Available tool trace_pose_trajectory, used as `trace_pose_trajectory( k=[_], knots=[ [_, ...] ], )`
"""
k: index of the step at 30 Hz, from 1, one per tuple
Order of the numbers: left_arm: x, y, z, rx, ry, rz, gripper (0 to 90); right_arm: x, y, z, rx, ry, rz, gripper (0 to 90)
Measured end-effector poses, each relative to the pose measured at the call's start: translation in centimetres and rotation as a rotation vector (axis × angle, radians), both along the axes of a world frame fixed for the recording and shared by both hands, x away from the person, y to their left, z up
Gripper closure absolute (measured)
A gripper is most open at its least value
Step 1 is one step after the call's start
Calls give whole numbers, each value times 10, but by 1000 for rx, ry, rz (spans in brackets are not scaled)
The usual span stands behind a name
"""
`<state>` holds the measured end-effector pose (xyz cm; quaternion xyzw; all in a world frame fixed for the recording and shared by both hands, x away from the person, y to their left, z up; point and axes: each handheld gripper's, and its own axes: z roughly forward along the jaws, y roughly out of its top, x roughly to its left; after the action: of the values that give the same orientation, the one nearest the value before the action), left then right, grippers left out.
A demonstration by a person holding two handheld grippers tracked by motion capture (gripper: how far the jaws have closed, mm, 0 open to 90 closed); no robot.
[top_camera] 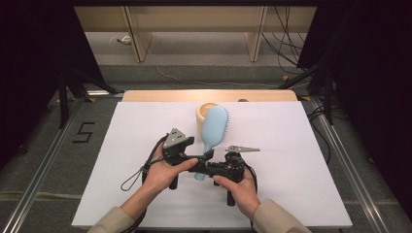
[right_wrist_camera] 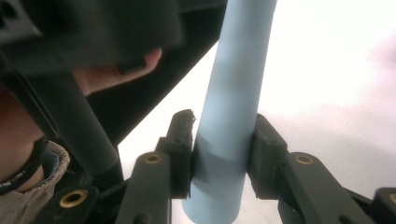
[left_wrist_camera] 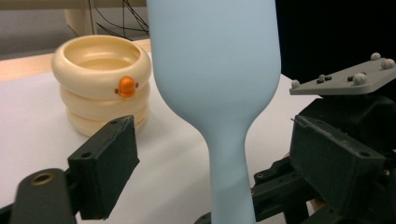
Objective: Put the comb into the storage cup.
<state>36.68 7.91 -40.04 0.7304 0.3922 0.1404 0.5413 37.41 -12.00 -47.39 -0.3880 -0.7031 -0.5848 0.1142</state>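
Right claw (right_wrist_camera: 218, 154): closed on the handle end of a pale blue hairbrush (right_wrist_camera: 229, 116); both jaws press the round shaft from opposite sides, near its butt.

Left claw (left_wrist_camera: 212, 154): open, jaws spread either side of the brush neck, not touching it; brush neck stands between them w/ room on both sides.

Hairbrush (top_camera: 213, 127): paddle type, held above the white table (top_camera: 121, 160), handle toward the person, head pointing away and overlapping the cream container (top_camera: 204, 114) in the high view. Bristles along the head's right edge.

Handling, est.: smooth moulded plastic, stiff, light; weight sits in the head, so a grip at the butt end likely lets it pivot or droop. Shaft is round and glossy, prob. slippery in flat jaws. Better hold: neck, where handle widens into head, closer to balance pt. Not fragile; bristle side best kept clear of jaws.

View notes:
- Right claw view: actual jaw contact on shaft.
- Left claw view: container as three stacked cream rings w/ an orange bead (left_wrist_camera: 126, 86) on the front; open top.
- High view: overall layout, both hands close together, bristles.
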Motion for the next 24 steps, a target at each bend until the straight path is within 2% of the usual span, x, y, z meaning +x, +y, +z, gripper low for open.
trace_pose_trajectory(
  k=[2,3,7,14,24],
  knots=[
    [0,1,3,10,-14,1,104,0,0,0,0,0,-1,659],
    [1,2,4,14,-17,-3,46,0,0,0,-3,-1,0,658],
    [4,1,7,11,-16,-21,0,0,0,-1,-9,3,3,659],
    [12,-6,15,29,-28,-39,0,0,0,-1,-11,3,5,658],
    [30,-15,29,41,-35,-32,0,0,1,-1,-13,0,7,658]
  ],
)
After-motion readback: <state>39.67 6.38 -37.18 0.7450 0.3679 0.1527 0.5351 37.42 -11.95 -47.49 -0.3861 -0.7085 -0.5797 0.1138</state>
